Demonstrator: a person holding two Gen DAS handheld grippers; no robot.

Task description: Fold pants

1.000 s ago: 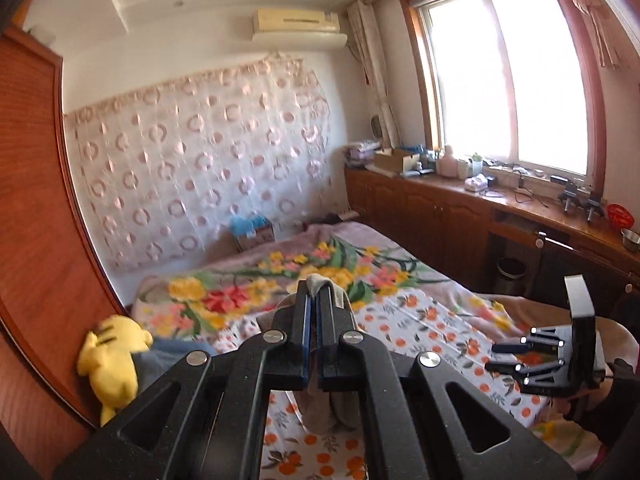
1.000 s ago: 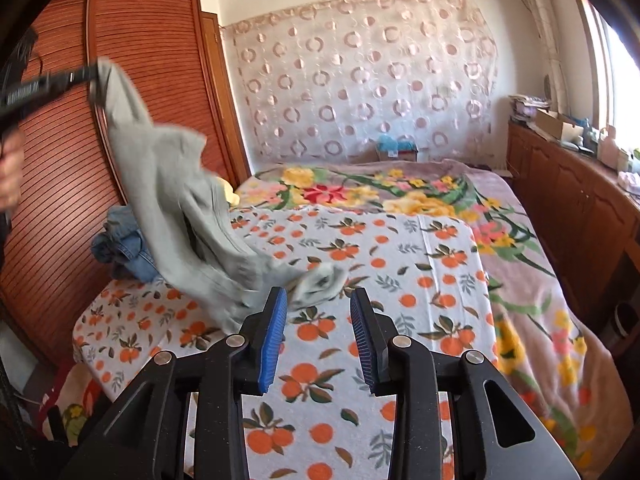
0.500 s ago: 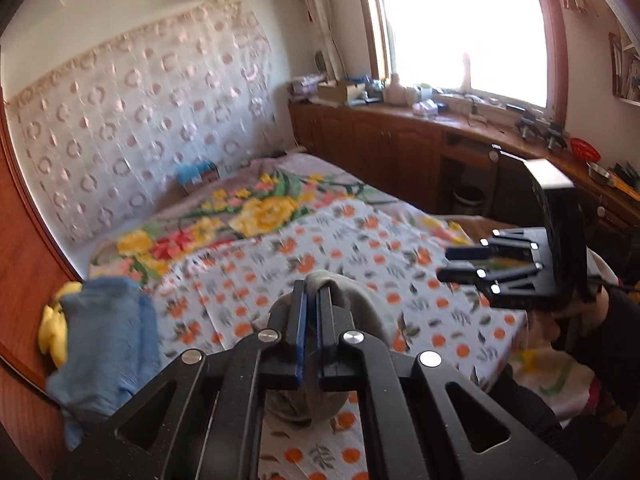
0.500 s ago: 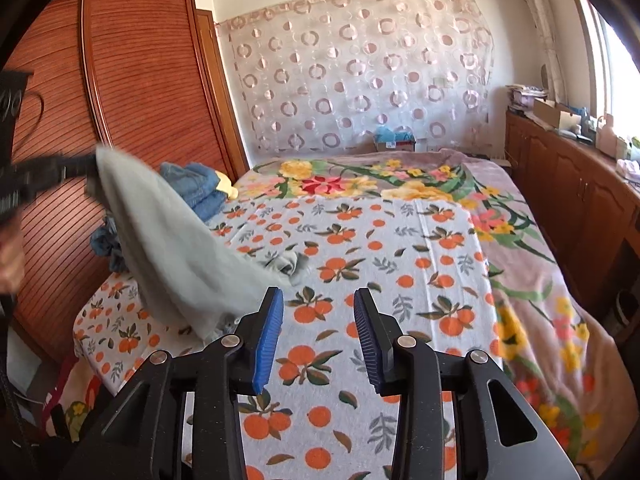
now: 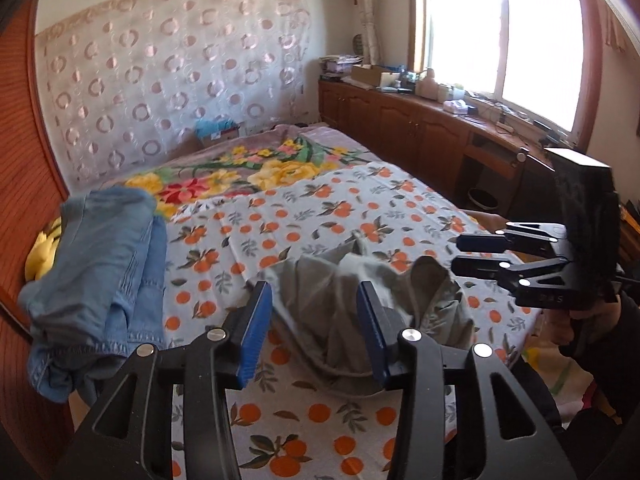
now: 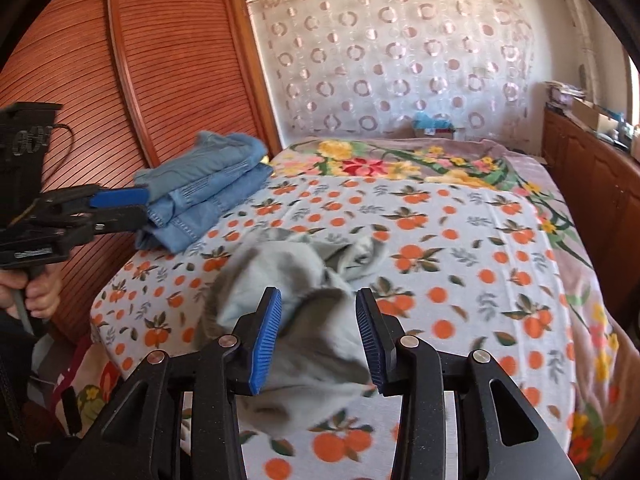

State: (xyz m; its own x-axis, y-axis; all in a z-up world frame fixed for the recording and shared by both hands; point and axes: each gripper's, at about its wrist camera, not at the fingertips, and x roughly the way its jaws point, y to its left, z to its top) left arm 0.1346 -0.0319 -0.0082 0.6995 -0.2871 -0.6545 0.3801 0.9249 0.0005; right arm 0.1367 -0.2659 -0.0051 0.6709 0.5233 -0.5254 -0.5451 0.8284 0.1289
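The pants are a plain pale grey-green, crumpled on a white bedsheet printed with oranges and dark green leaves. Beyond it a mauve blanket carries big yellow, red and pink flowers with green stems. The folded jeans are light washed blue. Both grippers, left and right, are black with bright blue ribbed pads. The wardrobe is reddish-brown and slatted; the curtain is sheer white with pink-brown rings.

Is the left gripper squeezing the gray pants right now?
No, the left gripper is open, and the gray pants lie crumpled on the bed.
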